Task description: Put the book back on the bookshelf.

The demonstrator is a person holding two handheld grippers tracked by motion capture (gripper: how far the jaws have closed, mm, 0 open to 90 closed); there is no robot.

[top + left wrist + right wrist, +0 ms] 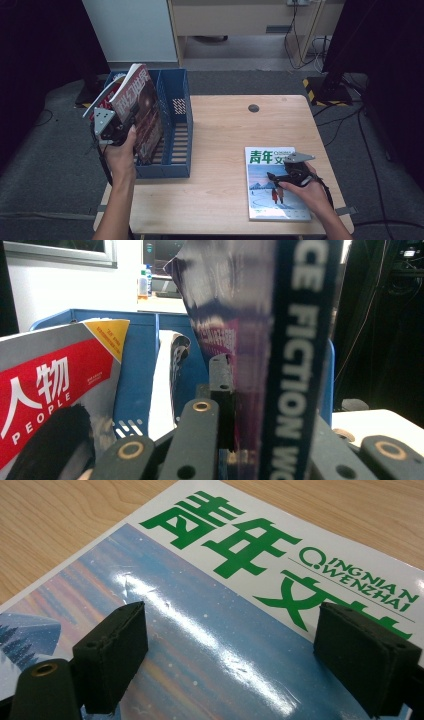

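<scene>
1. Grey carpet and a tangle of cables surround your light wooden table (220, 145), with dark stands off both sides.
2. Your left gripper (121, 129) is up at the table's left edge, jaws clamped on a dark purple science-fiction magazine (141, 111); in the left gripper view the spine (295, 365) sits tight between them.
3. That magazine is tilted, standing in the blue plastic file rack (177, 127) that runs along the left edge. A red-and-grey "People" magazine (55, 385) leans in the next slot over.
4. Your right gripper (280, 176) hovers over the glossy blue-and-white magazine with green lettering (267, 200), lying flat near the front right corner. Jaws spread wide, nothing between them.
</scene>
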